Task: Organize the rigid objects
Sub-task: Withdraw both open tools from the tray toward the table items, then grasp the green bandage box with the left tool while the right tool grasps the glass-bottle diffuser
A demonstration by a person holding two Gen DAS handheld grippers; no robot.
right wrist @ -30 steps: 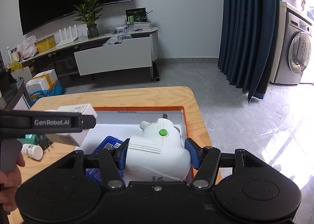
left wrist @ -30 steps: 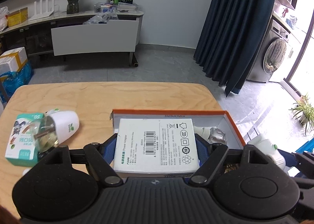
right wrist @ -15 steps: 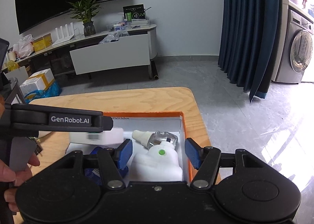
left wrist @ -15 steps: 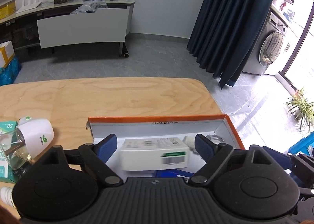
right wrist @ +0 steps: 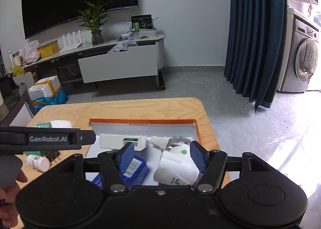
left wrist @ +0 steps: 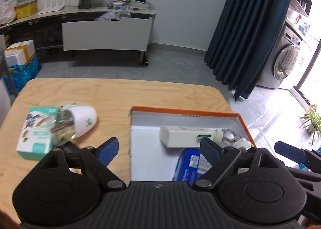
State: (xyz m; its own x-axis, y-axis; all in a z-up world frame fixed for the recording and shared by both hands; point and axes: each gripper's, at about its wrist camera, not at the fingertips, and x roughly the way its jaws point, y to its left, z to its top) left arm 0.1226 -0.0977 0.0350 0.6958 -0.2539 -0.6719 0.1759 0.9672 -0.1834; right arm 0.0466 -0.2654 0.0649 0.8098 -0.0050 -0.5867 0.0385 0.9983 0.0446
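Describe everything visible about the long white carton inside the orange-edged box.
The white carton is a long, slim cardboard pack, plain white with a small green label and dark print near one end. It lies flat on its long side inside the box, near the back wall and roughly parallel to it, closed and undented. Its labelled end sits next to a small clear bottle; whether they touch is unclear. A blue pack lies just in front. No gripper touches it.

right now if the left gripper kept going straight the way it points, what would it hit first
Probably the bare white floor of the orange-rimmed box, just left of the white carton; its open jaws straddle the box's left wall. Depth is unclear.
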